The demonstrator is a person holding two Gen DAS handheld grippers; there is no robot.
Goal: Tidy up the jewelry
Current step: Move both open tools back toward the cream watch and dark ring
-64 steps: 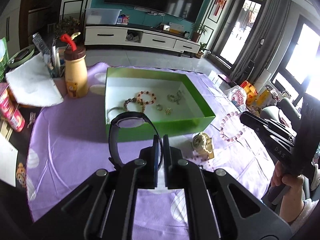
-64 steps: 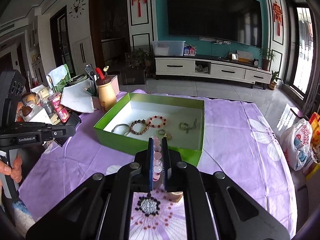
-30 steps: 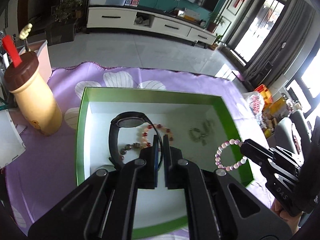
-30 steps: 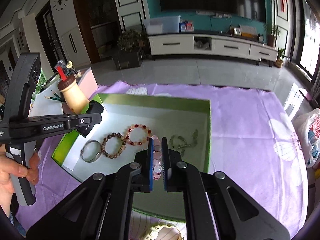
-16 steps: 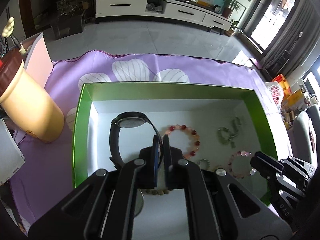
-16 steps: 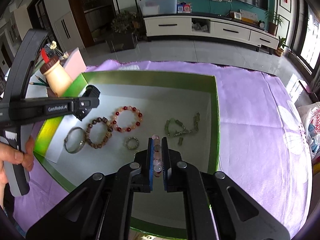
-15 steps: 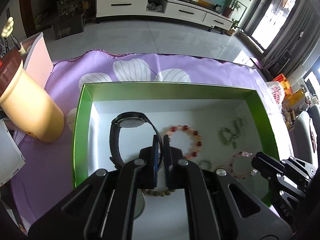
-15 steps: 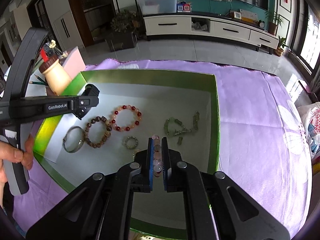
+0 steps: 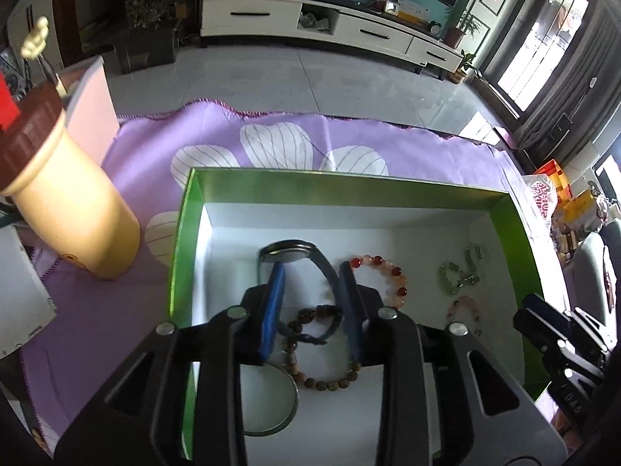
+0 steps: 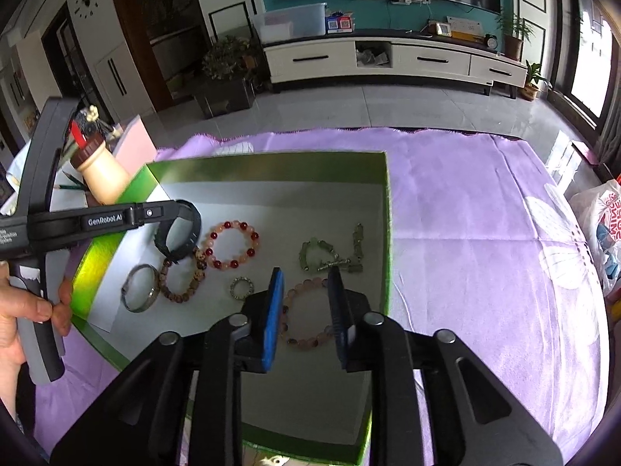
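The left gripper (image 10: 170, 211) carried white lettering along its side, "GenRobot.AI", and the side of the right gripper (image 9: 543, 324) showed the letters "DAS" when seen from the left wrist view. A red-and-white bag (image 10: 605, 229) off the right edge of the table bore red print I could only partly make out.

Half a second earlier both tools had been clamped, the left on the black watch and the right on the pink bead bracelet. Now both sets of blue-padded fingers (image 10: 271, 310) stood spread apart, gripping nothing. The black watch (image 9: 299, 258) lay on the white floor of the green box (image 10: 271, 165), toward its left side, its round face up and its strap curling back between the left tool's fingers. The pink bead bracelet (image 10: 306, 314) rested on the box floor near the right wall, a pale ring of translucent rosy beads framed between the right tool's fingers.

Around them in the box lay a red-and-peach bead bracelet (image 10: 232, 244), a brown wooden bead bracelet (image 10: 182, 279), a silver bangle (image 10: 140, 288), a small ring (image 10: 241, 288) and a green stone chain (image 10: 333, 256). A cream bottle (image 9: 66, 209) with a brown cap stood on the purple cloth (image 10: 485, 233) left of the box.
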